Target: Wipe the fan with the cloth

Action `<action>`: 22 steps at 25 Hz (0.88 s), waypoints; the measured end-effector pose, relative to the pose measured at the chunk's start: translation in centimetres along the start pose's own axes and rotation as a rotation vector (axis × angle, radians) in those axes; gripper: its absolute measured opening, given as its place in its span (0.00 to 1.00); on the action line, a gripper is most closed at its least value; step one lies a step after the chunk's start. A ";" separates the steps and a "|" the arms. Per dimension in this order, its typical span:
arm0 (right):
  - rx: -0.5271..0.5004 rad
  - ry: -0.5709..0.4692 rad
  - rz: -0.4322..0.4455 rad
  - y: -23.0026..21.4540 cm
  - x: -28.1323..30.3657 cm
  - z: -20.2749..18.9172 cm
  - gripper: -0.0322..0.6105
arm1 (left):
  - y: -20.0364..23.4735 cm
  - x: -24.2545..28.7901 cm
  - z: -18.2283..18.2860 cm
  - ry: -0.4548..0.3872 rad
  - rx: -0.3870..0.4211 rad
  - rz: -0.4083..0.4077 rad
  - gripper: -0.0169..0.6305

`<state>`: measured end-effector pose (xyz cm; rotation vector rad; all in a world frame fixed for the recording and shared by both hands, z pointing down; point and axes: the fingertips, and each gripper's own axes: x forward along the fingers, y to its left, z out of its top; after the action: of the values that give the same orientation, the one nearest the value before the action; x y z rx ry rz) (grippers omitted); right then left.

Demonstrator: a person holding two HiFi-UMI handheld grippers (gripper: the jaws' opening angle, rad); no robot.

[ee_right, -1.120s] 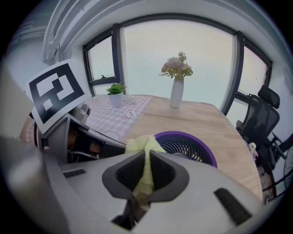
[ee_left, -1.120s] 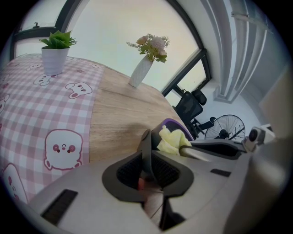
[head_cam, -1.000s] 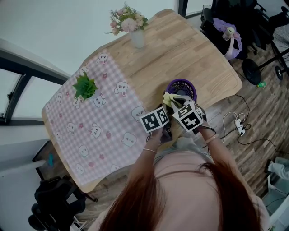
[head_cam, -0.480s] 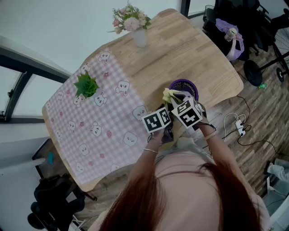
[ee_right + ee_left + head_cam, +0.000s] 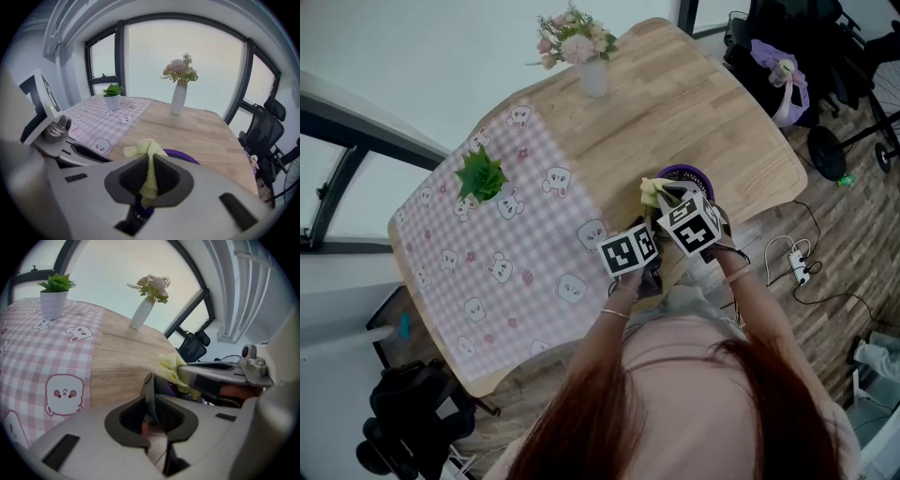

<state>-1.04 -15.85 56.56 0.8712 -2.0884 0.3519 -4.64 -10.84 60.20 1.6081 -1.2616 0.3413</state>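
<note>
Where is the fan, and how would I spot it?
Start at the wooden table and go to its bare part, right of the pink checked tablecloth, at the edge nearest the person. The fan stands there. It is the only purple thing on the table, round, with a pale yellow cloth at its rim.

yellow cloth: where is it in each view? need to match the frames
Head view: cloth right of centre, against the fan's left rim.
Left gripper view: right of centre, at the right gripper's tip.
Right gripper view: bottom centre, pinched between the jaws.
Shared landmark: white flower vase, upper middle in all three.
</note>
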 end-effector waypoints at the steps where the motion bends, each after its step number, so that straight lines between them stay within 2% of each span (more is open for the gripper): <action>1: 0.000 0.002 -0.002 -0.2 0.1 0.0 0.09 | 0.0 0.0 0.0 0.000 0.000 0.000 0.11; 17: 0.025 0.033 -0.037 -3.0 0.6 0.0 0.09 | 0.1 0.0 0.0 0.004 0.002 0.000 0.11; 22: 0.048 -0.016 -0.055 -3.7 -0.6 0.2 0.09 | 0.0 0.0 -0.1 0.006 0.001 0.002 0.11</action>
<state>1.66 -18.39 55.75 0.9607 -2.0732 0.3678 -4.67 -10.76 60.22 1.6060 -1.2583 0.3476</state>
